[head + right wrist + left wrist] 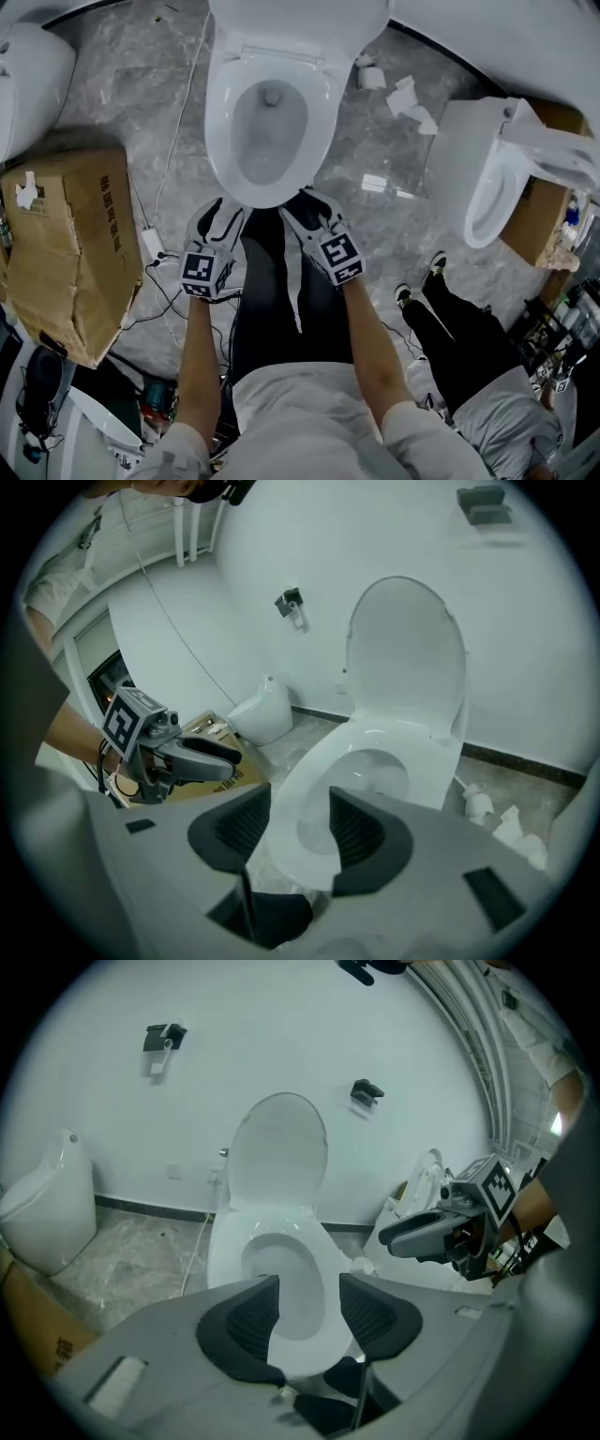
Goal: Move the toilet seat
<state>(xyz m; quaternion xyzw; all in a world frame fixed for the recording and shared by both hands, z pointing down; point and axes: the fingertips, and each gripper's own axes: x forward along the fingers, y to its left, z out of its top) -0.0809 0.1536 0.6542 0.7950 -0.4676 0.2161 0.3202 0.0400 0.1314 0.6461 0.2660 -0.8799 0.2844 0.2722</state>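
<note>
The white toilet stands ahead of me with its seat [223, 122] lying flat on the bowl and its lid [278, 1152] upright against the wall. My left gripper [217, 211] hovers at the seat's front left rim, and my right gripper [307, 202] at the front right rim. In the left gripper view the jaws [309, 1309] stand apart, with the seat's front edge [305, 1335] showing in the gap and neither pad pressing on it. The right gripper [300, 829] looks the same: open jaws astride the seat's rim [302, 789], with the lid [408, 658] behind.
A torn cardboard box [70, 244] sits on the floor at the left, with cables [155, 248] beside it. Another toilet [506, 178] on a box stands at the right. Paper scraps [405, 96] litter the marble floor. A second person's legs [455, 323] are at lower right.
</note>
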